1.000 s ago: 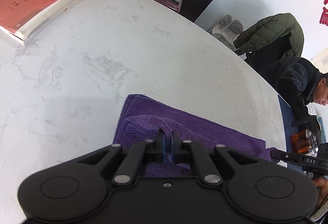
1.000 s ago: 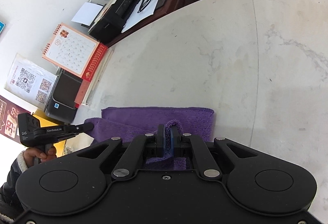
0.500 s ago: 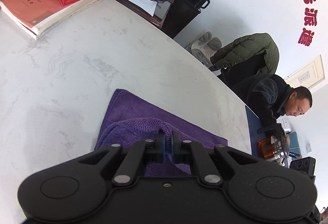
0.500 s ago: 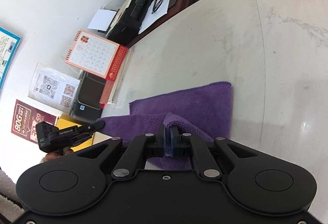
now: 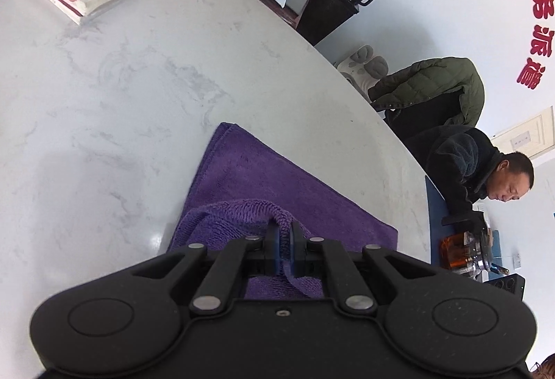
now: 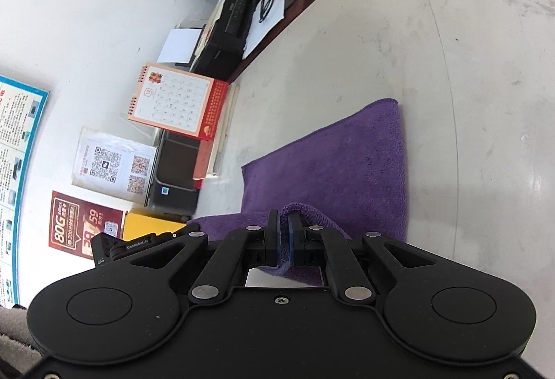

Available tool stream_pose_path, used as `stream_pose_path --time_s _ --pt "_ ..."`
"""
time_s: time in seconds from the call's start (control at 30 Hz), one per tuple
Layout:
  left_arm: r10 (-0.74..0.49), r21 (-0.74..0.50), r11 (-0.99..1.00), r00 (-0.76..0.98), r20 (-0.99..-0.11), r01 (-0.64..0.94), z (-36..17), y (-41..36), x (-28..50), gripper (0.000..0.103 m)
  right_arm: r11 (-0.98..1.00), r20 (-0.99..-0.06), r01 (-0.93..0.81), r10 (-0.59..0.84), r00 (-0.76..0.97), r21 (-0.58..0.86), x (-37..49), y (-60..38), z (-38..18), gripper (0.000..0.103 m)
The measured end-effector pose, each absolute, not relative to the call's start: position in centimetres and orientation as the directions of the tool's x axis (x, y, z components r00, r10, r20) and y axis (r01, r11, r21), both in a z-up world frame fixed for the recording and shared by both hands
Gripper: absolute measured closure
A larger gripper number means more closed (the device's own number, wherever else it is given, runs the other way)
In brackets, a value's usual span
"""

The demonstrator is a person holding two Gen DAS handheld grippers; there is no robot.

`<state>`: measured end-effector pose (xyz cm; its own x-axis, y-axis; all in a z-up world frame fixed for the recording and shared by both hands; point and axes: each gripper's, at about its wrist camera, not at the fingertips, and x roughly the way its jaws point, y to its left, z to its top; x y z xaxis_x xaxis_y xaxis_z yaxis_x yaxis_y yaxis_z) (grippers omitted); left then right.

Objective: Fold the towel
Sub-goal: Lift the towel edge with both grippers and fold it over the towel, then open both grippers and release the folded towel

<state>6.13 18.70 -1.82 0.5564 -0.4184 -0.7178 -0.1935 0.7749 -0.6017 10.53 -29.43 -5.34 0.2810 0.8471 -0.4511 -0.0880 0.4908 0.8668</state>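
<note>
Towel fold | purple terry-cloth towel (image 5: 263, 184) lay ahead of both grippers on white marble table (image 5: 104, 101) | I had L gripper (image 5: 284, 245) & R gripper (image 6: 283, 242) each clamped on a near corner, far edge fwd.

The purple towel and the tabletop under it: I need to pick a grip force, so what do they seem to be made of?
Purple towel: apparently soft terry or microfibre, matte, with a looped nap and a rolled hem. It bunches where the left tongs pinch it. White tabletop: looks like polished marble or imitation stone, grey-veined with glossy reflections.
</note>
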Motion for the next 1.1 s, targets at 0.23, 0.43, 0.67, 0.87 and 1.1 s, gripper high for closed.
stream_pose_path --time_s 0.23,0.43,0.67,0.87,1.1 --pt "-0.427 -0.617 0.761 0.559 -0.710 -0.202 -3.1 19.0 9.0 0.098 0.488 -0.453 -0.046 0.838 0.305 0.872 13.2 -29.5 -7.1 0.099" --pt "-0.424 -0.641 0.737 0.592 -0.685 -0.213 -3.7 19.0 10.2 0.098 0.469 -0.444 0.007 0.830 0.339 0.883 14.5 -30.2 -8.5 0.099" --pt "-0.418 -0.669 0.709 0.630 -0.654 -0.224 -4.3 19.1 11.5 0.096 0.422 -0.422 0.092 0.817 0.392 0.902 14.8 -30.8 -10.5 0.097" --pt "-0.407 -0.691 0.684 0.665 -0.626 -0.232 -4.6 19.5 12.1 0.095 0.381 -0.398 0.132 0.800 0.450 0.915 15.1 -31.2 -11.6 0.096" --pt "-0.379 -0.714 0.662 0.722 -0.580 -0.226 -4.1 20.1 12.0 0.089 0.283 -0.321 0.155 0.768 0.554 0.946 15.6 -32.4 -12.1 0.066"
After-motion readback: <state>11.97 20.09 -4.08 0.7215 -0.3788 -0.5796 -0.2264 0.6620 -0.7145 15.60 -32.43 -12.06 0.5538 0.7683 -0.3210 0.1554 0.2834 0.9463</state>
